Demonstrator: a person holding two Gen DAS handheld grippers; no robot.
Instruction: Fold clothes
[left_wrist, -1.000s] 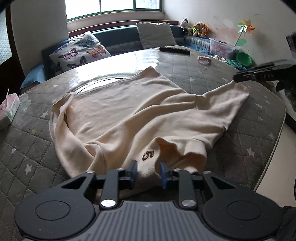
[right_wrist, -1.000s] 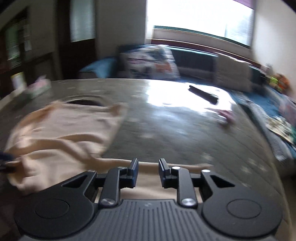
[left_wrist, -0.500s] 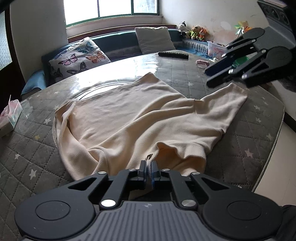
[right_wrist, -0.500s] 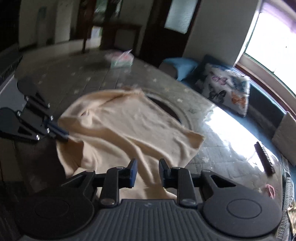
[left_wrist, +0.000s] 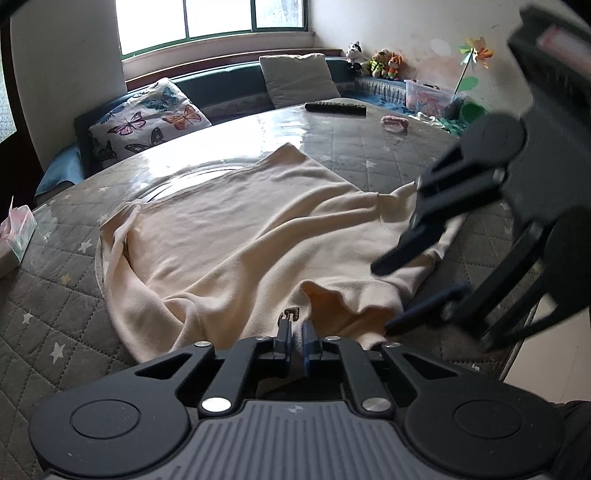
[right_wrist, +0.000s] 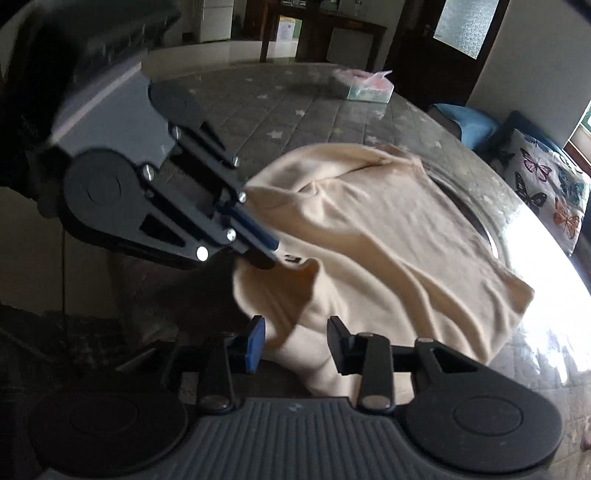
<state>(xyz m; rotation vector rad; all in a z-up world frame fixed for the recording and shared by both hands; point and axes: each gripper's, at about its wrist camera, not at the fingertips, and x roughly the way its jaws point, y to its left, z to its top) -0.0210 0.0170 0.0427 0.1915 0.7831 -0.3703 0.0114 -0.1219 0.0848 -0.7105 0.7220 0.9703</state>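
A cream shirt (left_wrist: 240, 229) lies spread and rumpled on the grey quilted round table (left_wrist: 55, 314). My left gripper (left_wrist: 295, 328) is shut on the shirt's near edge, right by a small dark logo. The right wrist view shows that left gripper (right_wrist: 271, 254) from the side, pinching the cream shirt (right_wrist: 388, 240) at a raised fold. My right gripper (right_wrist: 297, 341) is open, with a bunched part of the shirt's edge lying between its fingers. In the left wrist view the right gripper (left_wrist: 388, 295) comes in from the right, close beside the left one.
A tissue box (left_wrist: 14, 240) sits at the table's left edge. A black remote (left_wrist: 336, 108) and a small pink item (left_wrist: 395, 123) lie at the far side. A sofa with a butterfly pillow (left_wrist: 147, 118) stands behind. The table's rim (left_wrist: 517, 350) drops off at right.
My left gripper has shut on the shirt's near edge. The right gripper swung from the far right sleeve down to the near edge beside the left one, and its jaws opened wider.
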